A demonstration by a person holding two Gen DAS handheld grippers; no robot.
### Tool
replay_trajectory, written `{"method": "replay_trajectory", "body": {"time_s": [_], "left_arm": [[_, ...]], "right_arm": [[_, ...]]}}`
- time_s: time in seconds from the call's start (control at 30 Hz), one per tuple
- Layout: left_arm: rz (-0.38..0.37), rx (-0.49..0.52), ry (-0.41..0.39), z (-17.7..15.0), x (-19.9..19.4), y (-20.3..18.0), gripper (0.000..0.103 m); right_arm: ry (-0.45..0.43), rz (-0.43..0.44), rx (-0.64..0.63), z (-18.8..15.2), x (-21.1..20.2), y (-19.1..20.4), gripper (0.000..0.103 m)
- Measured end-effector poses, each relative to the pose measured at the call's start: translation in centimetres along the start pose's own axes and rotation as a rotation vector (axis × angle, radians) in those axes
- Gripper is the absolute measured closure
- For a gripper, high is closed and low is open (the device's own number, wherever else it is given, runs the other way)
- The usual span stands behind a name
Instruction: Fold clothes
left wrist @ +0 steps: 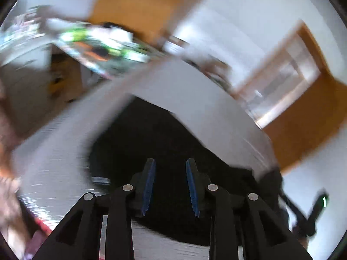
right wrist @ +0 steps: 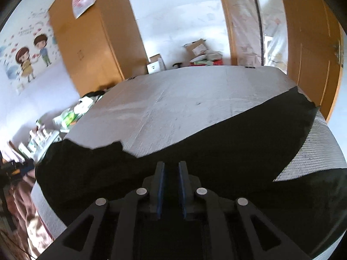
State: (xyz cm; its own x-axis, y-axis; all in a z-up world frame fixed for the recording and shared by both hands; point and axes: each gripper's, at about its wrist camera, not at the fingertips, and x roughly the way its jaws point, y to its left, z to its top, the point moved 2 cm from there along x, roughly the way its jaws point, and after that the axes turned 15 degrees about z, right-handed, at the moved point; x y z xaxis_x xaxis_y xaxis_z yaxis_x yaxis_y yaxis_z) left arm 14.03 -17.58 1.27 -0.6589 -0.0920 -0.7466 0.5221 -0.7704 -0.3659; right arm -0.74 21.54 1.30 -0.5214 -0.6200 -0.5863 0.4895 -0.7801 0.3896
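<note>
Right wrist view showed the black garment point(right wrist: 195, 147) spread across the near part of the grey table point(right wrist: 184, 95), one edge running diagonally toward the far right corner and a ragged end lying at the left edge. The right tool point(right wrist: 171, 186) sat low over the cloth with its blue-padded fingers point(right wrist: 161, 190) drawn close, a narrow gap left between them; whether any fabric was pinched there could not be told, dark on dark. In the left wrist view, heavily smeared by motion, the left tool point(left wrist: 170, 186) stood clearly parted with nothing between its pads, tilted so the table point(left wrist: 184, 91) ran askew, the garment point(left wrist: 151, 143) dark beneath it. To fold well, each tool would probably want an edge or corner gripped firmly, both lifting together and carrying the cloth over evenly so the halves met without bunching. The left one seemed in mid-swing, rolled to one side; the right was held level, pointing straight across the table
</note>
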Motion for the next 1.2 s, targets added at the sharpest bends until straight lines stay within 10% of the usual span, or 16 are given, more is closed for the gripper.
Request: {"method": "replay_trajectory", "body": {"time_s": [0.43,0.97,1.2], "left_arm": [[-0.143,0.457,0.190,-4.5,5.0,-9.7,0.073],[-0.182,0.612,0.238,-6.4,5.0,-10.6,0.073],[-0.205,0.623,0.232,-6.6,3.9,-11.0,0.073]], "right_arm": [[0.044,-0.080,0.143,6.3,4.4,-5.3,0.069],[0.175,-0.213,0.302,7.3,10.0,-9.3,0.065],[0.171,-0.261,0.284,6.7,10.1,-9.5,0.087]]}}
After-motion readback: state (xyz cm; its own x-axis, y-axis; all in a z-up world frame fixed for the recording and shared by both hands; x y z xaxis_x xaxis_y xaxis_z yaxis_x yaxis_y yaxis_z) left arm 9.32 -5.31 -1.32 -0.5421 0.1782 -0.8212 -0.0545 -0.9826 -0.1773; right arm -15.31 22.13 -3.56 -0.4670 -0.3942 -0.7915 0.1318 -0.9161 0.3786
